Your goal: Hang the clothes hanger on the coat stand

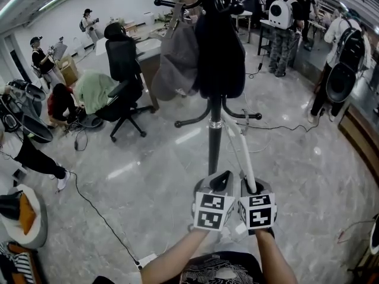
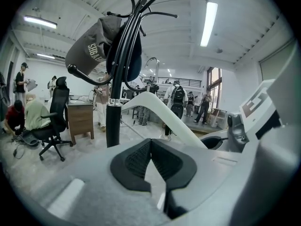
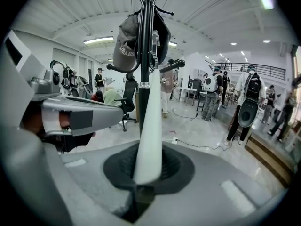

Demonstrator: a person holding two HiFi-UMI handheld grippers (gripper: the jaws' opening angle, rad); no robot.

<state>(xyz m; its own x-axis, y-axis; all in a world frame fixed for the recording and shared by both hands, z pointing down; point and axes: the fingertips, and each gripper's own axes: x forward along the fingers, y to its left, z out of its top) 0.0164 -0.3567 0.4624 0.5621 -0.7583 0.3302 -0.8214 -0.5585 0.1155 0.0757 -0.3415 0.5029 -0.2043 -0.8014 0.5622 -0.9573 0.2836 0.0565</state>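
Observation:
The black coat stand (image 1: 214, 141) rises just ahead of me, with a grey cap (image 1: 176, 61) and a dark garment (image 1: 220, 55) hung near its top. My right gripper (image 1: 253, 188) is shut on one arm of a white clothes hanger (image 1: 241, 144), which slants up to the pole. In the right gripper view the hanger (image 3: 151, 126) runs out from between the pads (image 3: 176, 166) toward the stand (image 3: 145, 79). My left gripper (image 1: 220, 183) sits beside the right one, close to the pole. Its jaws (image 2: 150, 142) are shut on nothing, and the hanger (image 2: 160, 112) crosses in front of them.
A black office chair (image 1: 124, 93) and a desk (image 1: 148, 46) stand to the left behind the stand. A cable (image 1: 100, 212) trails over the grey floor at left. People stand at the back right (image 1: 284, 22) and crouch at left (image 1: 62, 102).

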